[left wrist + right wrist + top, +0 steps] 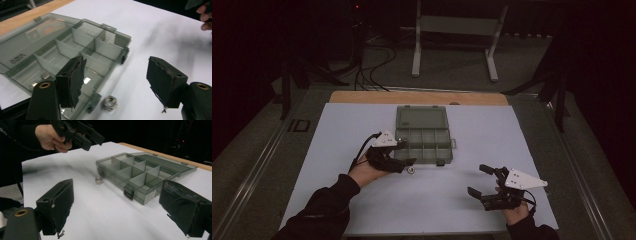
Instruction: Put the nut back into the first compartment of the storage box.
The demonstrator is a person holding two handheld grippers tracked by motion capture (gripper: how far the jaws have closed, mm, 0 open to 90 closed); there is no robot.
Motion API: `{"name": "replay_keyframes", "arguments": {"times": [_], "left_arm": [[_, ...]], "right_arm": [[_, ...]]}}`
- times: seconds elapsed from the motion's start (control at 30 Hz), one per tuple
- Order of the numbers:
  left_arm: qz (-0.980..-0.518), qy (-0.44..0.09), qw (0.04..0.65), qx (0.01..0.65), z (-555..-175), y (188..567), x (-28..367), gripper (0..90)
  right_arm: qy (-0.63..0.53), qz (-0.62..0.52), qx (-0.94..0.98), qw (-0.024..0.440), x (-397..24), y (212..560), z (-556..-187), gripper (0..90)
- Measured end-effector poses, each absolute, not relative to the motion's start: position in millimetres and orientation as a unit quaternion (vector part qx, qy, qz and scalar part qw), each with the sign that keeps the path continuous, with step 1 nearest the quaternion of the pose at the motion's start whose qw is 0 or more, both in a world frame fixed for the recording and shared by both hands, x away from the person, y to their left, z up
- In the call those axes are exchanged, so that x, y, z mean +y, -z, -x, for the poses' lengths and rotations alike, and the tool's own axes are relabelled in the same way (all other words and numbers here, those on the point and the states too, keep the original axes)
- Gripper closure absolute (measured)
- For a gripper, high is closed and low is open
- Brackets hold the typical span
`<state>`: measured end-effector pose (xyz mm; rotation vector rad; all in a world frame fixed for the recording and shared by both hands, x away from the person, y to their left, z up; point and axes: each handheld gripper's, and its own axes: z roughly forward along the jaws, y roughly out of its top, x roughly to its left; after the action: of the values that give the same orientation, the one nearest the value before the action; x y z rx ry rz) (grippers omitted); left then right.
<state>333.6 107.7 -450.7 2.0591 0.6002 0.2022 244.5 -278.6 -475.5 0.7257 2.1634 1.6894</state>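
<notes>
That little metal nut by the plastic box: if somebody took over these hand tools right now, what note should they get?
Left gripper: open, nothing between its jaws, above the near left corner of the box.
Right gripper: open, empty, off to the right over the white table cover.
Small silver hex nut: lying on the cover just outside the box's front wall.
Smoky grey clear plastic compartment box: lid open and laid flat; something metallic shows in its near left compartment.
Done: box opened.
Left: probably pick up the nut and drop it into a compartment.

Box mid-table, nut before its near-left corner.
The open compartment box (424,135) sits centrally on the table (472,200); the nut (411,170) lies at its seven o'clock, apparently just apart from it.
</notes>
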Motion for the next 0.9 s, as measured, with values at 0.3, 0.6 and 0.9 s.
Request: {"name": "replay_keyframes", "arguments": {"times": [0.3,0.6,0.9], "left_arm": [[-0.857,-0.078,0.456,0.226,-320.2,471.2,99.1,40.6],[-0.884,-0.112,0.405,0.205,-317.7,499.5,91.2,45.4],[-0.892,-0.115,0.385,0.209,-322.1,513.8,86.9,50.5]], "right_arm": [[-0.589,-0.252,0.753,0.150,-278.0,475.2,-243.9,12.5],[-0.589,-0.251,0.754,0.150,-278.0,475.2,-243.9,12.5],[-0.589,-0.251,0.753,0.149,-278.1,475.1,-243.8,12.4]]}}
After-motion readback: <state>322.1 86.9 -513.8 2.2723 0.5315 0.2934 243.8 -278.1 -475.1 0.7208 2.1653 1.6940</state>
